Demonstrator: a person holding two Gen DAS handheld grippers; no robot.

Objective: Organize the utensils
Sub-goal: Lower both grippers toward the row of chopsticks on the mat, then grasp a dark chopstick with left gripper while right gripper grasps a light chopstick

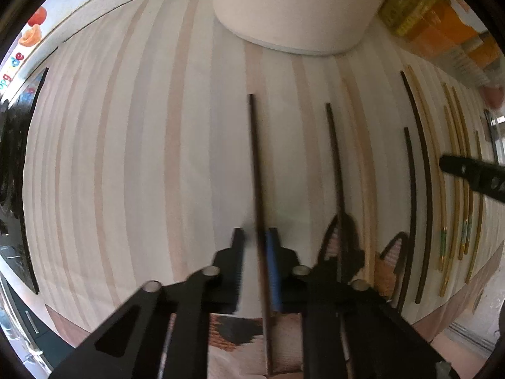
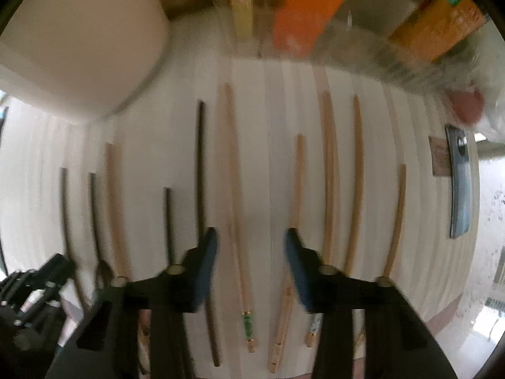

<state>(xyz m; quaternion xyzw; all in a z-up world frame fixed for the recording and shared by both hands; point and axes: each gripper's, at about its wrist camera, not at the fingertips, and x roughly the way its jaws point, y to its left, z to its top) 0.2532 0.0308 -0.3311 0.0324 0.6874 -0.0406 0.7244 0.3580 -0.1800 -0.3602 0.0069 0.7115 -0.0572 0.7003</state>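
Several chopsticks lie side by side on a pale striped cloth (image 1: pixel 142 158). In the left wrist view my left gripper (image 1: pixel 257 240) is shut on a thin dark chopstick (image 1: pixel 254 158) that runs away from me. Another dark chopstick (image 1: pixel 334 158) and a light wooden one (image 1: pixel 363 164) lie just right of it. In the right wrist view my right gripper (image 2: pixel 251 240) stands open low over the cloth. A light chopstick with a green band (image 2: pixel 232 173) lies between its blue pads (image 2: pixel 208 252), untouched. More light chopsticks (image 2: pixel 329 173) lie to the right, and a long dark chopstick (image 2: pixel 200 158) to the left.
A big white container (image 1: pixel 290 9) stands on the cloth at the far end of the chopsticks. Orange and yellow boxes (image 2: pixel 303 9) line the far edge. A grey card (image 2: pixel 459 183) lies at the right. The right gripper's finger (image 1: pixel 473 177) shows at the left view's right edge.
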